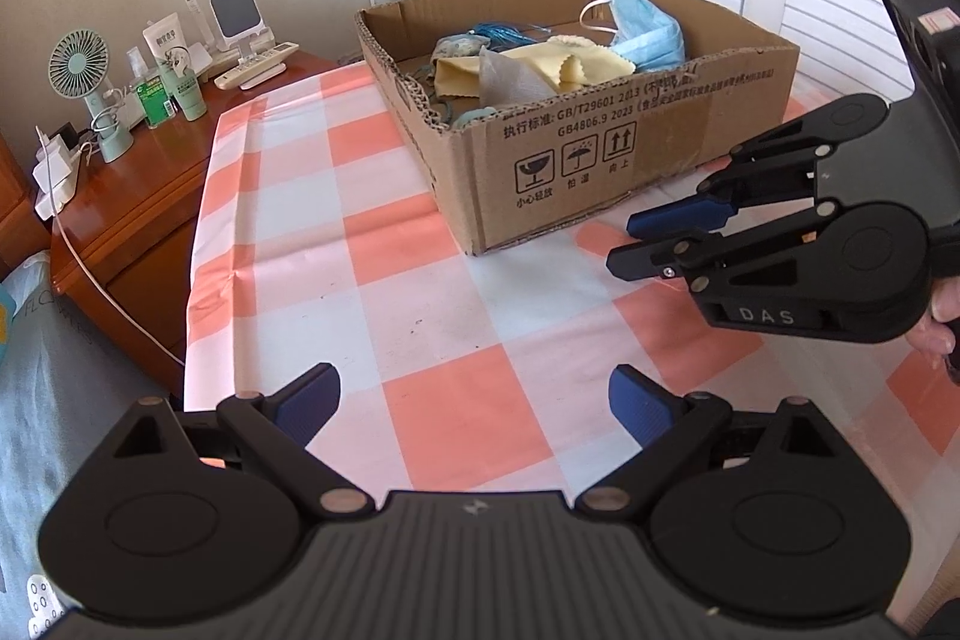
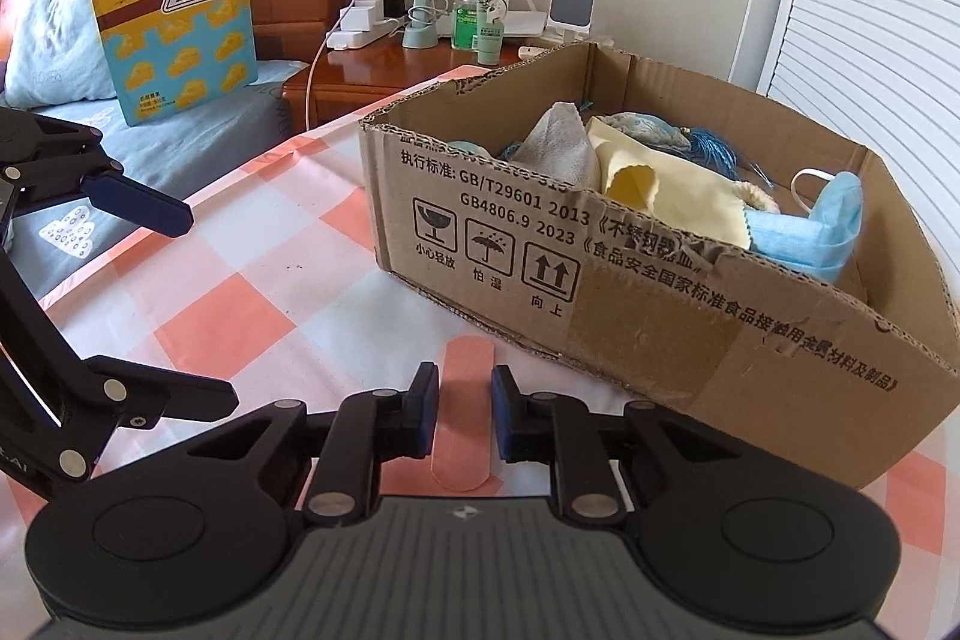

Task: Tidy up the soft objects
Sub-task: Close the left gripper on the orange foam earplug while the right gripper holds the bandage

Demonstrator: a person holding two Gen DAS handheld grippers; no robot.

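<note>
Your right gripper (image 2: 462,409) stood narrowed astride the adhesive bandage (image 2: 461,412), pads not visibly pinching; cardboard box (image 2: 660,340) lay just ahead-right. You needed to pinch low, then lift.

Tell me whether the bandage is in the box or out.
Out. The bandage lies flat on the tablecloth in front of the box, between the right gripper fingers.
</note>
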